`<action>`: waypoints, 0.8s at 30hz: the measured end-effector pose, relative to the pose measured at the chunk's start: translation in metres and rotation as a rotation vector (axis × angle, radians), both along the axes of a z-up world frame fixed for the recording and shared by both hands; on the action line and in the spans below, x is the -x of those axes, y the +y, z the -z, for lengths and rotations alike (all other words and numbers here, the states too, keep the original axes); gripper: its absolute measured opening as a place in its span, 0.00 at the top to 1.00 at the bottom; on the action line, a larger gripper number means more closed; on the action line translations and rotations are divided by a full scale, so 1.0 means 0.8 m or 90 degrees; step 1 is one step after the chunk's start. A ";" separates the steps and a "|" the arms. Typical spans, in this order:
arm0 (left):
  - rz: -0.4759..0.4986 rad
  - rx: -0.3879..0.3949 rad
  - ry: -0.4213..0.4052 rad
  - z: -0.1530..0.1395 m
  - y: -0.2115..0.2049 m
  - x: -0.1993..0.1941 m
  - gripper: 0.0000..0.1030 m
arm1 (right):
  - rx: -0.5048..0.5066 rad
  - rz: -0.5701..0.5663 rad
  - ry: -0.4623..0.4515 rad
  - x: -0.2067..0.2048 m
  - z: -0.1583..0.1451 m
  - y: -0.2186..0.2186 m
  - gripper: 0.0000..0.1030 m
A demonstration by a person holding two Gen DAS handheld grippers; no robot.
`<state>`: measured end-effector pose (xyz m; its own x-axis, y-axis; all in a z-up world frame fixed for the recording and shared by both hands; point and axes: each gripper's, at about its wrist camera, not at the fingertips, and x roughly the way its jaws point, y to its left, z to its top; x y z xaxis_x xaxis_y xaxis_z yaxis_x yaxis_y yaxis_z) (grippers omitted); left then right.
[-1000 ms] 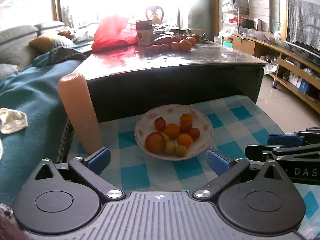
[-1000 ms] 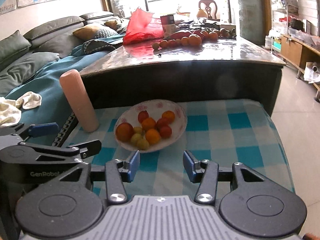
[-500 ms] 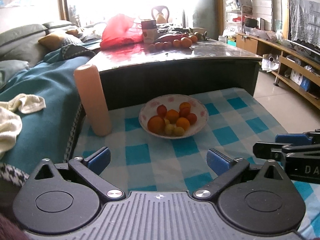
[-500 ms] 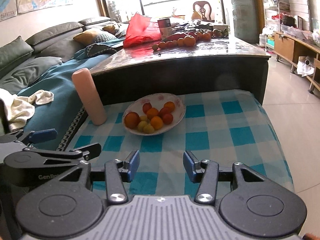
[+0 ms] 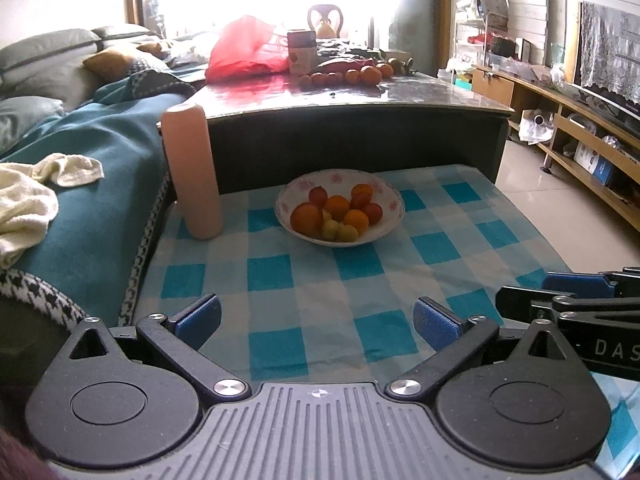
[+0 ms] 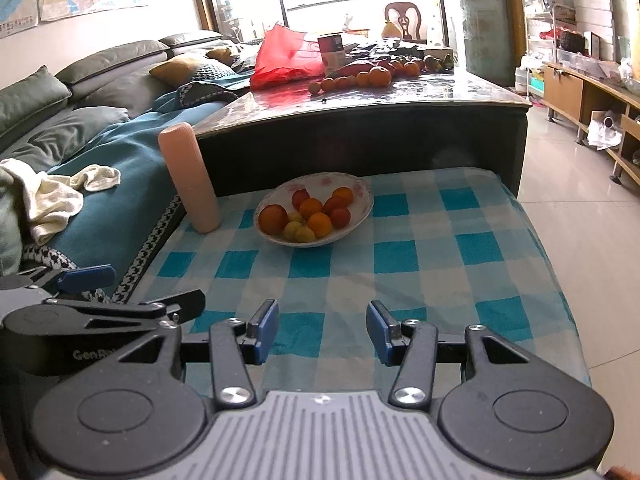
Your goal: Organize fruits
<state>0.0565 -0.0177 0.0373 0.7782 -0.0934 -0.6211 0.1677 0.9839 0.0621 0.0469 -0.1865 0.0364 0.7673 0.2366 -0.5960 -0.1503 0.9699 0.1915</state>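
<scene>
Left black two-finger gripper [image 5: 316, 318] with blue ribbed fingertip pads [image 5: 199, 314], silver pivot screws, round black discs and a grey ribbed housing. Right black two-finger gripper [image 6: 322, 332] of matching build; side lettering reads "GenR…" and "DAS".

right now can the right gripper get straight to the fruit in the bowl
Probably yes. The right gripper is open and empty, and only bare checked cloth lies between it and the bowl; the pink cylinder stands off to the side.
</scene>
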 end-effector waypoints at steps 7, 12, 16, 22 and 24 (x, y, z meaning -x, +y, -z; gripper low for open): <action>-0.006 0.001 -0.002 -0.002 0.003 0.013 0.00 | 0.001 -0.002 -0.002 0.015 -0.001 0.005 0.39; -0.013 0.001 0.007 0.001 0.004 0.020 0.00 | 0.004 -0.003 0.004 0.023 0.000 0.008 0.39; -0.013 0.001 0.015 0.006 0.005 0.026 0.00 | 0.009 -0.005 0.010 0.029 0.003 0.010 0.39; -0.016 -0.006 0.025 0.011 0.002 0.031 0.00 | 0.013 -0.003 0.024 0.035 0.009 0.011 0.39; -0.017 -0.008 0.031 0.013 0.002 0.032 0.00 | 0.012 -0.001 0.030 0.037 0.011 0.011 0.39</action>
<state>0.0308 -0.0164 0.0267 0.7494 -0.0649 -0.6589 0.1448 0.9872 0.0675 0.0177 -0.1780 0.0273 0.7374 0.2260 -0.6365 -0.1434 0.9733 0.1795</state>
